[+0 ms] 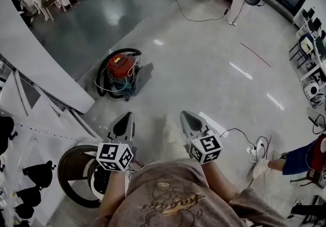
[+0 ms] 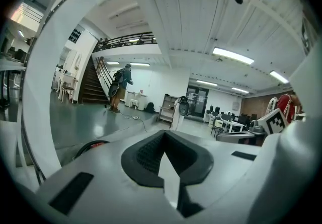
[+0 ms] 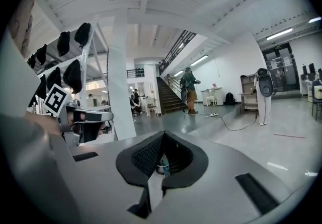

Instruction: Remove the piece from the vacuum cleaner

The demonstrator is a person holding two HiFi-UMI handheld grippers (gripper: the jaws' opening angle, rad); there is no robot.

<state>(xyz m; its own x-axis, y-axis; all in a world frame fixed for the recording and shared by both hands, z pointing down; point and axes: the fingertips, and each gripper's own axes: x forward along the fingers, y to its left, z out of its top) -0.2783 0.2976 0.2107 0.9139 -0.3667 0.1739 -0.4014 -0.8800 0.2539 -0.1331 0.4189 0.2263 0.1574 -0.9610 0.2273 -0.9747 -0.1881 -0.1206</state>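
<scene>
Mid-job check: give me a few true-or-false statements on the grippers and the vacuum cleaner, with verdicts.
1. The left gripper and the right gripper are both shut, with nothing gripped. True.
2. The vacuum cleaner stands on a table. False: it stands on the floor, ahead of both grippers.
3. The right gripper touches the vacuum cleaner. False: both grippers are clearly apart from it, with bare floor between.
4. A black hose curves round the vacuum cleaner's red body. True.
</scene>
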